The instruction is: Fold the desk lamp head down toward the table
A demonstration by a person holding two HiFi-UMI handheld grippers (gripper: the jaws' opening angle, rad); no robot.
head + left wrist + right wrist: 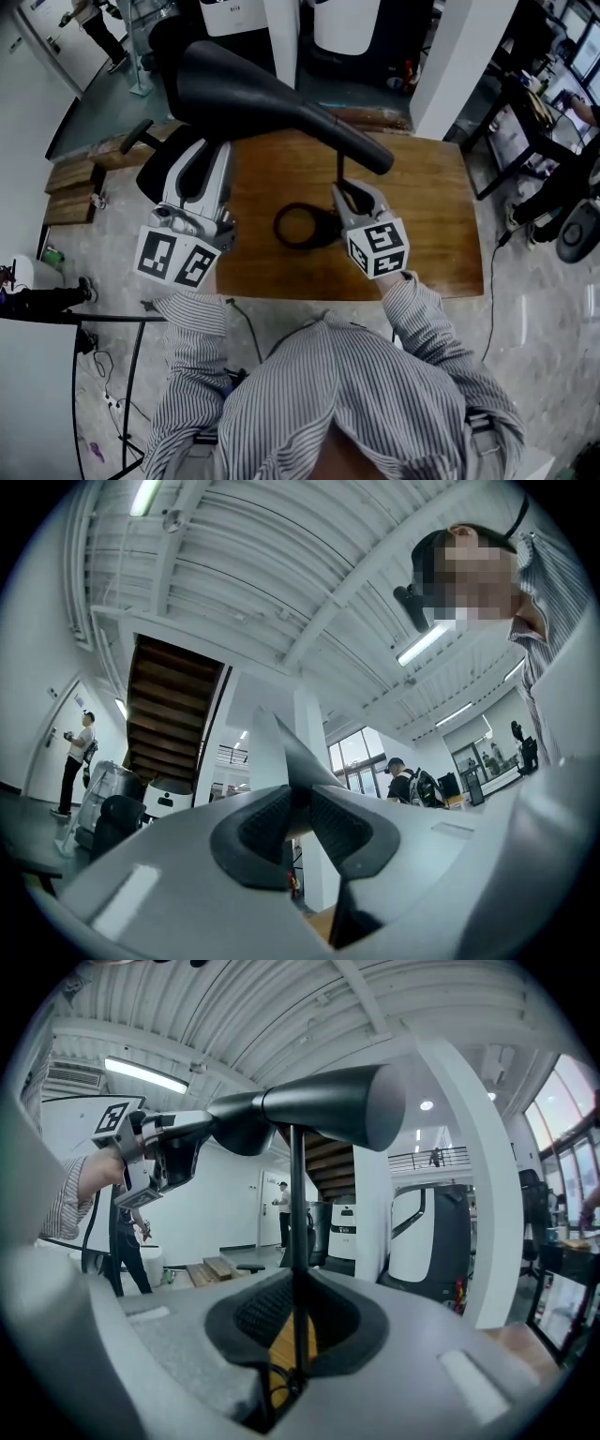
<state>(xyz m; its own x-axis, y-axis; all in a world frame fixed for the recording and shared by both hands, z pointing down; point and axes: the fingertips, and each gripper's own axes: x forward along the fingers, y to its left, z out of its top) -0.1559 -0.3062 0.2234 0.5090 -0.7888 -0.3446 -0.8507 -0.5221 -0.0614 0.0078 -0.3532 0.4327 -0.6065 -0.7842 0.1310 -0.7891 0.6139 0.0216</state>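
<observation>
1. The lamp head (272, 98) is matt black, and so are its thin stem (298, 1204) and its ring base (302, 226).
2. The table (431, 216) is warm brown wood with a streaked grain.
3. The left gripper (200, 150) and the right gripper (349, 194) have pale grey-white shells. Their pads (258, 1312) are dark grey with a fine ribbed texture.
4. The left marker cube (176, 256) and the right marker cube (379, 248) have white faces with black square patterns.
5. The shirt (366, 394) has fine grey and white stripes.
6. The floor (525, 309) is pale grey and faintly marbled.
</observation>
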